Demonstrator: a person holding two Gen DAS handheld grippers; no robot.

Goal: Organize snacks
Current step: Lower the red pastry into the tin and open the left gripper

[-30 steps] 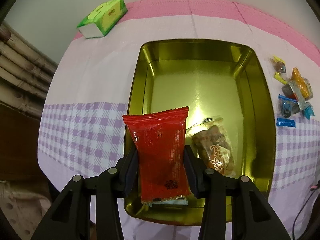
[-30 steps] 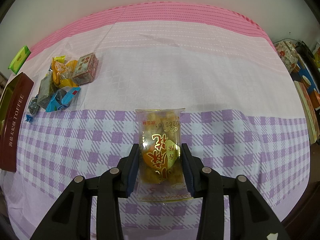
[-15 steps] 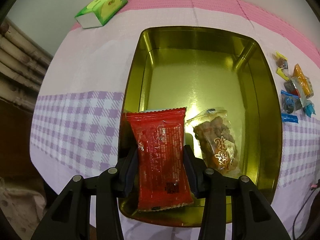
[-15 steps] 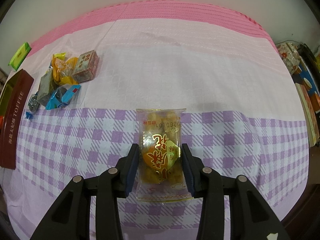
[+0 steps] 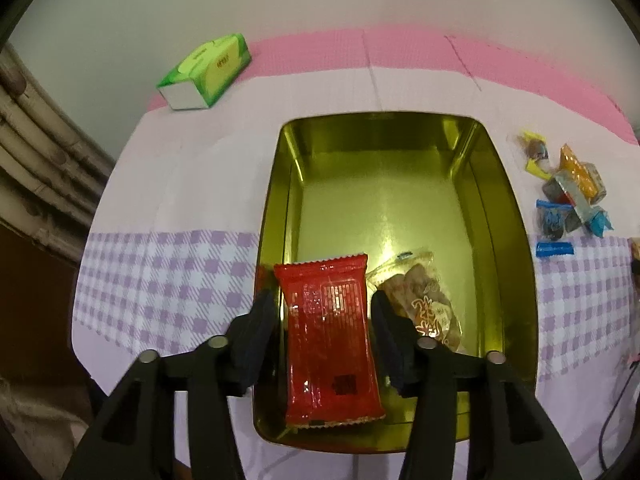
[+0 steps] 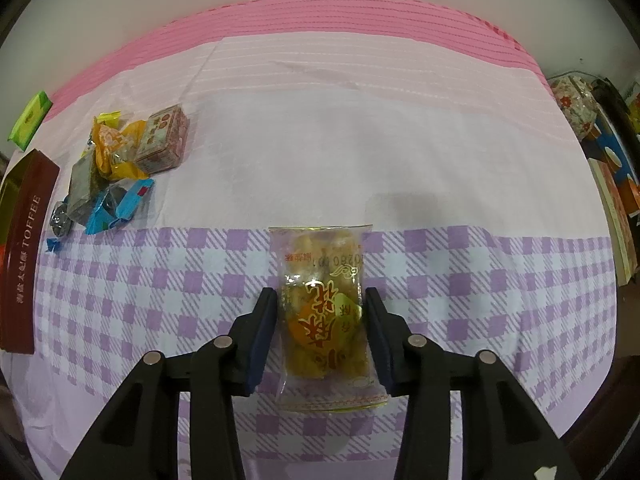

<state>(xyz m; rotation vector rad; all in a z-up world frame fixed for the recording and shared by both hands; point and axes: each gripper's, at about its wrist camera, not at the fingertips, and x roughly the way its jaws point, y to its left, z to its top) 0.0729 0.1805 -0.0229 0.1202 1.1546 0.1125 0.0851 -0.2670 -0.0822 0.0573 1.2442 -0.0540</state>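
A red snack packet (image 5: 328, 340) lies in the near end of the open gold tin (image 5: 516, 240). My left gripper (image 5: 322, 300) straddles it. Its jaws are opening, and a thin gap shows between each pad and the packet. A clear packet of brown snacks (image 5: 424, 304) rests in the tin just right of it. My right gripper (image 6: 320, 300) is shut on a clear packet of yellow snacks (image 6: 324, 320), held just above the checked tablecloth. A pile of loose wrapped candies (image 6: 120, 168) sits at the far left of the right wrist view, beside the tin's brown wall (image 6: 24, 248).
A green tissue box (image 5: 208, 72) lies at the back left of the table. The same wrapped candies (image 5: 568, 196) lie right of the tin. Pipes run along the wall at far left. Patterned boxes (image 6: 576, 104) stand past the table's right edge.
My left gripper's jaws have spread and let go of the red packet, which now lies lower in the tin. My right gripper still holds the yellow snack packet in the same place.
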